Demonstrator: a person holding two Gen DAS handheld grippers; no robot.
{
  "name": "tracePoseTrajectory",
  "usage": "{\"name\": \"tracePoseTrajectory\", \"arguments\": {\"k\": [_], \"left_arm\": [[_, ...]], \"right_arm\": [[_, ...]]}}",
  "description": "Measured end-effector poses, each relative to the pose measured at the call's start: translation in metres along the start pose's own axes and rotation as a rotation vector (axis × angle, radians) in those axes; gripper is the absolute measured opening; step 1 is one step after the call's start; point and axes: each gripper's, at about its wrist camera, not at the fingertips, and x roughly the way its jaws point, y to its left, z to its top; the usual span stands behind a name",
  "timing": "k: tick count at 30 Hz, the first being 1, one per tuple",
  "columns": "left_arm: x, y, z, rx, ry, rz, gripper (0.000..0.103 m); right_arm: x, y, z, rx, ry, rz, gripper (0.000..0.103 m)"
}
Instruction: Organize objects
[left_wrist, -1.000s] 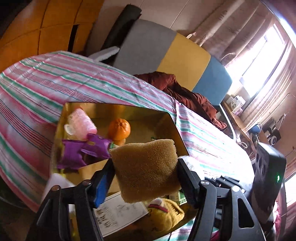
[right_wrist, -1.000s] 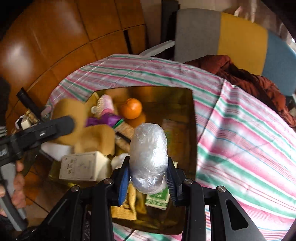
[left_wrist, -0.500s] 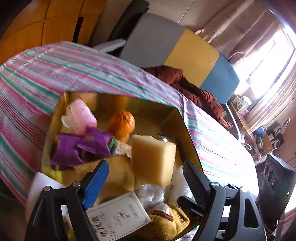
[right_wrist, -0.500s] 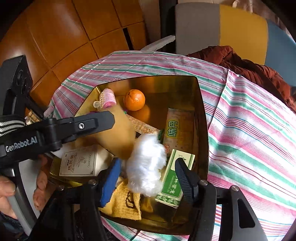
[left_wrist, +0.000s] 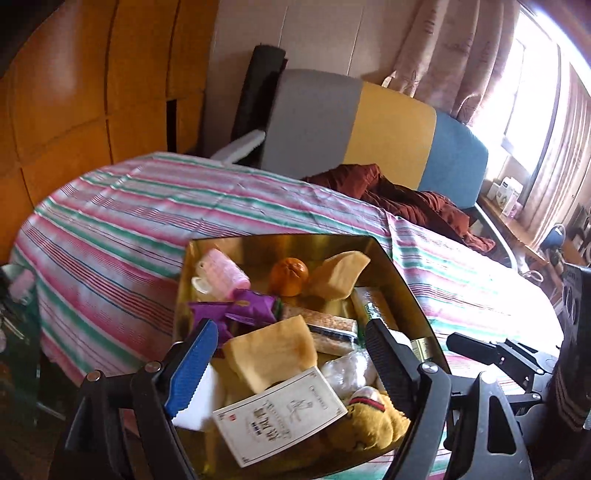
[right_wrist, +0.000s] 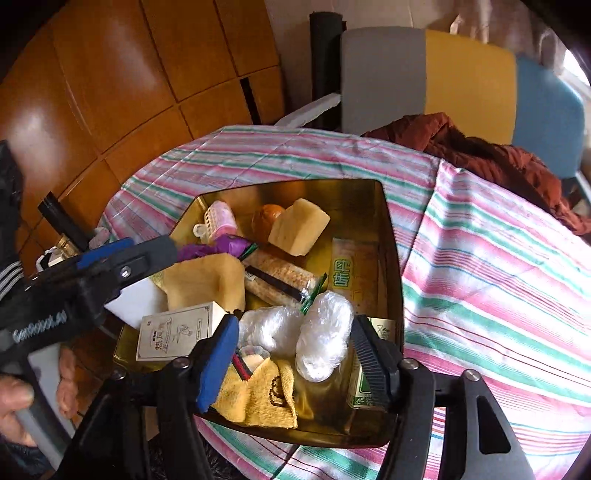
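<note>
A gold metal tray (right_wrist: 391, 236) sits on the striped tablecloth and holds many items. A yellow sponge block (right_wrist: 297, 227) lies against an orange (right_wrist: 267, 221) at the tray's back; it also shows in the left wrist view (left_wrist: 338, 275). A crumpled clear plastic bag (right_wrist: 323, 339) lies in the tray's front. My left gripper (left_wrist: 288, 369) is open and empty above the tray's near left side. My right gripper (right_wrist: 295, 362) is open and empty, its jaws on either side of the plastic bag.
The tray also holds a pink hair roller (right_wrist: 221, 221), purple wrappers (left_wrist: 236, 310), a second sponge (right_wrist: 203, 280), a white printed box (right_wrist: 177, 334), green tea packets (right_wrist: 351, 273) and a yellow cloth (right_wrist: 258, 398). A striped tablecloth (right_wrist: 480, 266) covers the table. A red garment (right_wrist: 480, 155) lies at the back.
Both grippers opened. The sponge dropped from the left gripper into the tray and came to rest by the orange. The plastic bag fell from the right gripper into the tray's front.
</note>
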Motion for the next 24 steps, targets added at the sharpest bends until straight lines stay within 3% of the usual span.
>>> {"name": "tracePoseTrajectory", "arguments": {"k": [5,16,24], "left_arm": [[-0.016,0.005,-0.003,-0.012,-0.042,0.070,0.083],[-0.038,-0.002,-0.016,0.000,-0.095,0.181,0.083],[-0.050,-0.011,-0.018,0.021,-0.157,0.271,0.083]], "right_arm": [[-0.007,0.010,-0.002,-0.010,-0.032,-0.047,0.072],[-0.025,0.015,-0.009,0.013,-0.114,-0.184,0.099],[-0.028,0.010,-0.018,0.026,-0.113,-0.217,0.101]]}}
